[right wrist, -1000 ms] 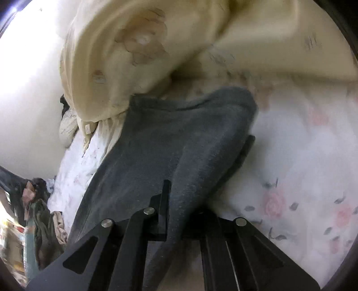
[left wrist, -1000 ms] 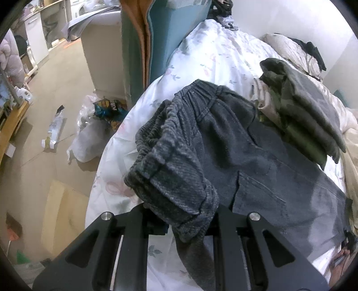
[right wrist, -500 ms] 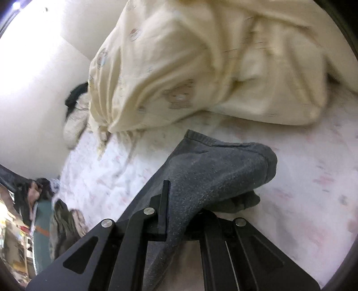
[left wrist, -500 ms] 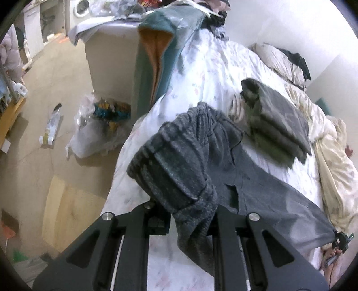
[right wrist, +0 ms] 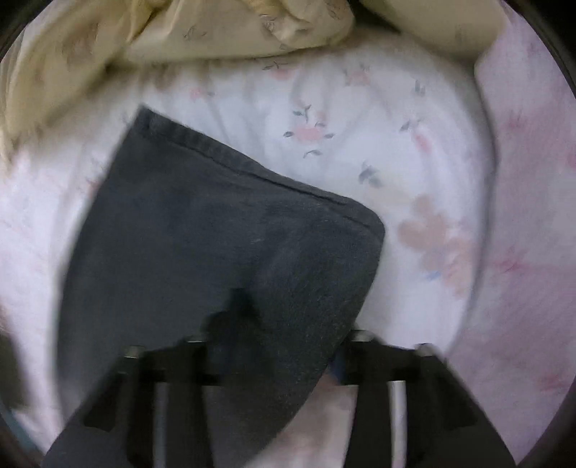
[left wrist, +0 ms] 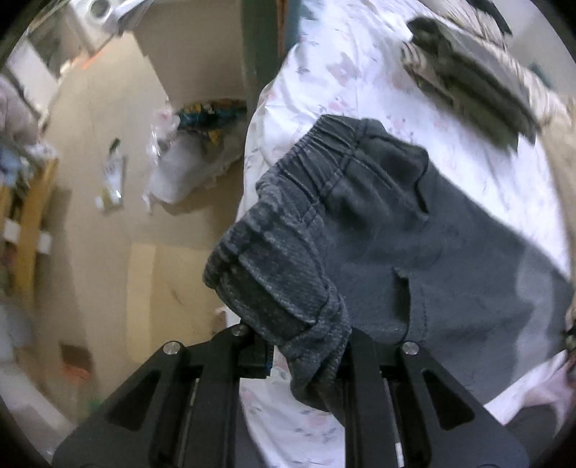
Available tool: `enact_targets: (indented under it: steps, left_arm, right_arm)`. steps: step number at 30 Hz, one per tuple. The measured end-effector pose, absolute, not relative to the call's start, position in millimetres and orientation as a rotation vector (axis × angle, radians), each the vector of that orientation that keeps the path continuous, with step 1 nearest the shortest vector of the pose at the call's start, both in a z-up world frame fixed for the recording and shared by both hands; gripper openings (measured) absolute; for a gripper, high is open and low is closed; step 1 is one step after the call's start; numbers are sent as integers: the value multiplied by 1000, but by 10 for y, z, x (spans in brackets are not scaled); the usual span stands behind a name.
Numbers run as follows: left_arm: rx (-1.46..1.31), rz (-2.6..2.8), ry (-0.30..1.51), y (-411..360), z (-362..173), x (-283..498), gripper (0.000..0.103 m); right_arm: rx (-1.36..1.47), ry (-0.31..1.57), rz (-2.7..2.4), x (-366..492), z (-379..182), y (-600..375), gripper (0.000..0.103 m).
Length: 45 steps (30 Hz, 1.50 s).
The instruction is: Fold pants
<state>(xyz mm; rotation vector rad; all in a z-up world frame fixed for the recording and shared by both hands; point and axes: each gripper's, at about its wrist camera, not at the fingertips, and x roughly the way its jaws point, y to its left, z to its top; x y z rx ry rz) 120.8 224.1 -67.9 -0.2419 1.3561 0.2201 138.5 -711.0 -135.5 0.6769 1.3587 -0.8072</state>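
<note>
Left gripper [left wrist: 306,345] clamped on the waistband of the grey pants [left wrist: 414,244], right gripper [right wrist: 273,356] clamped near the leg hem; garment stretched ahead of both claws over the floral bedsheet [right wrist: 360,118], evidently to flatten it for folding.

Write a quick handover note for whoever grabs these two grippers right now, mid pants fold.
Left gripper: shut on the elastic waistband of the dark grey pants.
Right gripper: fingers look spread around the leg hem; blurred, so grip unclear.
Pants are stretched lengthwise over the floral bedsheet, near a folded clothes stack and a cream blanket.
Done: both ends picked up, pants spread out.
Left: no fold visible yet; bring hem to waistband, then flatten.
</note>
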Motion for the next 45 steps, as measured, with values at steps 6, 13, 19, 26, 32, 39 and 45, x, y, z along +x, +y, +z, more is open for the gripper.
enact_targets:
  steps: [6, 13, 19, 26, 32, 39, 45]
  left_arm:
    - [-240, 235, 1359, 2201, -683, 1261, 13]
    - [-223, 236, 1343, 2145, -618, 1294, 14]
    - [-181, 241, 1357, 2083, -643, 1319, 16]
    - [-113, 214, 1355, 1983, -654, 1328, 15]
    - [-81, 182, 1350, 1920, -661, 1310, 15]
    - [-82, 145, 1357, 1860, -661, 1343, 15]
    - [-115, 134, 1327, 1827, -576, 1335, 15]
  right_arm:
    - [-26, 1447, -933, 1734, -1063, -6650, 61]
    - [171, 1146, -471, 1946, -256, -5701, 66]
    - [237, 1157, 119, 1961, -410, -3633, 66]
    - [347, 1246, 573, 1652, -1069, -1518, 9]
    - [156, 1343, 619, 1500, -1539, -518, 8]
    - [193, 1422, 614, 1560, -1747, -541, 4]
    - [278, 1306, 609, 1507, -1263, -1197, 10]
